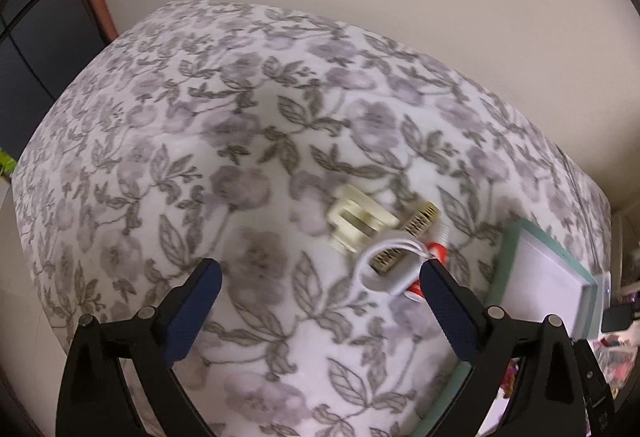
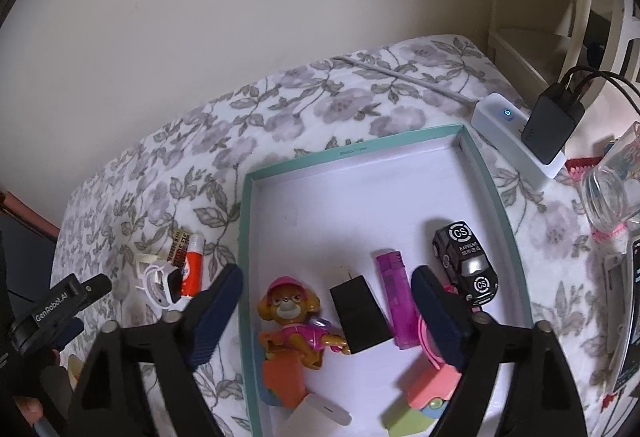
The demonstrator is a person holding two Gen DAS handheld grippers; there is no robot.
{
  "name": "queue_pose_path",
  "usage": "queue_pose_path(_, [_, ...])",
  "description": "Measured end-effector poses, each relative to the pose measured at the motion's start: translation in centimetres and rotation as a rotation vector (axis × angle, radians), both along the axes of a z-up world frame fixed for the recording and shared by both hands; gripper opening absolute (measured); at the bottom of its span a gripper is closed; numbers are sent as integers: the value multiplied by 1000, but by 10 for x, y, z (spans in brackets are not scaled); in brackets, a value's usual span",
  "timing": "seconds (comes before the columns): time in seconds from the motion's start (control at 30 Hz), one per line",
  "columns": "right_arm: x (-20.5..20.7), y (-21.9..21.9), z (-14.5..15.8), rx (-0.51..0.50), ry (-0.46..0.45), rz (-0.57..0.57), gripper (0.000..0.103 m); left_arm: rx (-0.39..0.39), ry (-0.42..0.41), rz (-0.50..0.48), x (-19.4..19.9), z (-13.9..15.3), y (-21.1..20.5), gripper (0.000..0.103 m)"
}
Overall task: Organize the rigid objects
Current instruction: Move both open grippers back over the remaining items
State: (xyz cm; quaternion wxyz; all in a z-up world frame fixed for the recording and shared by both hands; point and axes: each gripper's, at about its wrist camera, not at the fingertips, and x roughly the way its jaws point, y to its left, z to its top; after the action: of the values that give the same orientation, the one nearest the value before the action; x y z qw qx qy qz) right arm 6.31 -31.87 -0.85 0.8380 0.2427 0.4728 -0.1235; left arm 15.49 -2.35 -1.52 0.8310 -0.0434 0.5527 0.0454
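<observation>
Your left claw (image 1: 320, 285) gapes wide over bedspread (image 1: 168, 141), empty; cream hair clip (image 1: 360, 223) just ahead beside coiled white cable (image 1: 384, 277) (light, hard, slick) – grip across its middle

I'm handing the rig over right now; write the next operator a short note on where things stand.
Left gripper: open, empty, near the loose pile on the floral cloth.
Right gripper: open, empty, over the teal tray.
Done, in tray: dog figurine, black charger, purple lighter, black toy car, plus some pieces at the near end.
Left, outside tray: cream clip, white coiled cable, red-and-white tube, patterned strip.
</observation>
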Motion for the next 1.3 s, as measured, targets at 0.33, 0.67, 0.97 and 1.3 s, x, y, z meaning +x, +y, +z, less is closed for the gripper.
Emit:
queue_pose_path(0.33, [22,51,-11,-41,-13,124,100,56,-12,116,12,-2,44,99])
queue_pose_path(0.67, [41,101,-28,-33,-18,237,100,32,-2,153,23,-9,70,99])
queue_pose_path(0.97, [63,119,-31,-11,-61,268,100,-63,19,103,38,-13,65,99])
queue_pose_path(1.3, [81,126,-45,-71,-55,279,84,-70,109,-3,45,-49,32,99])
